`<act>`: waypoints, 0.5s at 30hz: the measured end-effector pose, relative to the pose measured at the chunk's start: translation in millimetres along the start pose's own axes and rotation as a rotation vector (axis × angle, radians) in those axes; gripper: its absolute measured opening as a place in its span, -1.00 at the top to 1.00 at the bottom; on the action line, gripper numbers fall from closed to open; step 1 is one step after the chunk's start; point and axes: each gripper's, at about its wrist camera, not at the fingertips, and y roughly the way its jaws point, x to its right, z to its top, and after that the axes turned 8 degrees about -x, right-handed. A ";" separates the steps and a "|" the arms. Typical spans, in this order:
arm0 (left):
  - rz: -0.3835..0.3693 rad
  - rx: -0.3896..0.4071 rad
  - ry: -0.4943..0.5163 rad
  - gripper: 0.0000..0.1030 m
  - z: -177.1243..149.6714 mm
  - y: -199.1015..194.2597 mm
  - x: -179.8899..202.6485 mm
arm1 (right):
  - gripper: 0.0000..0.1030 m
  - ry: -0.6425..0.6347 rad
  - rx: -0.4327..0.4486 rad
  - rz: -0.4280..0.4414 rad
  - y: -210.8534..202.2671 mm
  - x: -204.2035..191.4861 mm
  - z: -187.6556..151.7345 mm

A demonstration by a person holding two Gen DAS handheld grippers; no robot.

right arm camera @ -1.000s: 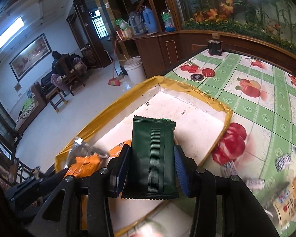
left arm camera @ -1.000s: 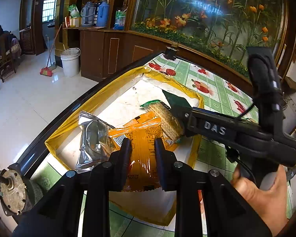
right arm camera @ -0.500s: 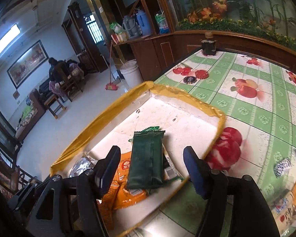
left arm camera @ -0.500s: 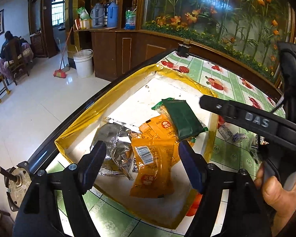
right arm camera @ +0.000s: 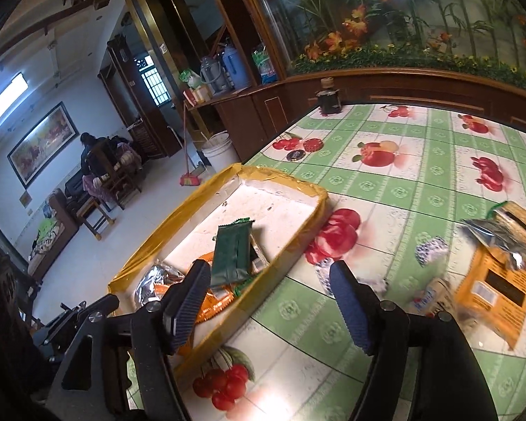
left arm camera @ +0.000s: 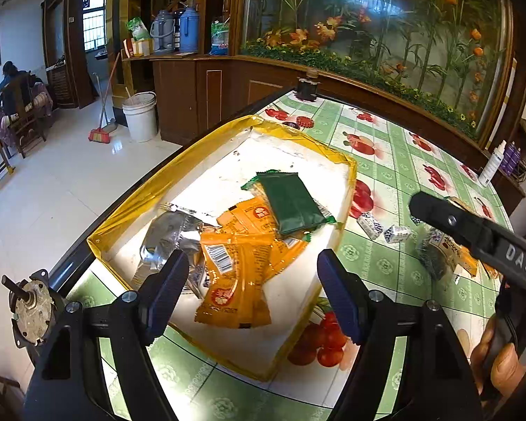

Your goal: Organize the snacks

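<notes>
One tray [left arm camera: 224, 129] sits ahead of the left tool, holding one silver packet [left arm camera: 168, 235], one dark green packet [left arm camera: 291, 203] and at least two orange packets [left arm camera: 242, 266]; the overlap hides an exact count. On the table [right arm camera: 403, 189], ahead and right of the right tool, lie one orange box [right arm camera: 498, 291], one silver wrapper [right arm camera: 494, 238] and about three small blue-and-white sweets [left arm camera: 396, 233]. Two tools are in view: the left gripper [left arm camera: 254, 287] and the right gripper [right arm camera: 268, 301].

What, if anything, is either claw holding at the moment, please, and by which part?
Nothing is held. The left claw and the right claw are both open and empty; the green packet and orange packet lie loose in the tray.
</notes>
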 end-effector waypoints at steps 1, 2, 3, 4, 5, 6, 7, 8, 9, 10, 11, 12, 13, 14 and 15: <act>-0.004 -0.003 0.004 -0.47 -1.3 -0.6 2.2 | -0.46 0.008 0.003 -0.002 -2.8 3.9 -3.7; -0.010 -0.008 0.010 -0.47 -2.1 -0.6 4.9 | -0.46 0.018 0.006 -0.006 -7.9 9.9 -9.2; -0.014 -0.011 0.017 -0.47 -3.0 -0.5 8.5 | -0.46 0.024 0.007 -0.018 -12.0 15.4 -14.4; -0.017 -0.013 0.029 -0.47 -4.4 -0.2 13.1 | -0.46 0.031 0.008 -0.031 -16.0 20.3 -18.8; -0.018 -0.016 0.039 -0.47 -5.5 -0.2 17.6 | -0.46 0.041 0.008 -0.045 -20.3 26.8 -24.3; -0.019 -0.019 0.048 -0.47 -6.9 0.2 22.8 | -0.46 0.053 0.008 -0.054 -24.3 32.7 -29.0; -0.024 -0.024 0.059 -0.47 -8.3 1.0 28.1 | -0.46 0.067 0.008 -0.063 -28.4 39.6 -34.3; -0.027 -0.027 0.068 -0.47 -9.2 1.4 33.2 | -0.46 0.077 0.010 -0.074 -32.5 46.1 -39.6; -0.028 -0.030 0.077 -0.47 -10.5 1.9 38.2 | -0.46 0.088 0.009 -0.086 -36.2 51.6 -44.5; -0.028 -0.036 0.090 -0.47 -11.7 2.4 43.9 | -0.46 0.096 0.008 -0.093 -39.5 56.5 -48.7; -0.030 -0.038 0.100 -0.47 -12.9 2.7 48.0 | -0.46 0.104 0.007 -0.101 -43.4 62.1 -54.0; -0.030 -0.038 0.111 -0.47 -14.4 2.7 52.5 | -0.46 0.110 0.007 -0.114 -47.2 67.1 -59.3; -0.030 -0.041 0.125 -0.47 -16.0 3.6 58.0 | -0.46 0.114 0.007 -0.126 -50.9 70.5 -65.1; -0.032 -0.046 0.136 -0.47 -18.6 4.7 63.4 | -0.46 0.122 0.006 -0.138 -54.5 75.9 -70.4; -0.037 -0.055 0.149 -0.47 -19.8 6.5 68.6 | -0.47 0.132 0.003 -0.146 -57.4 80.6 -74.5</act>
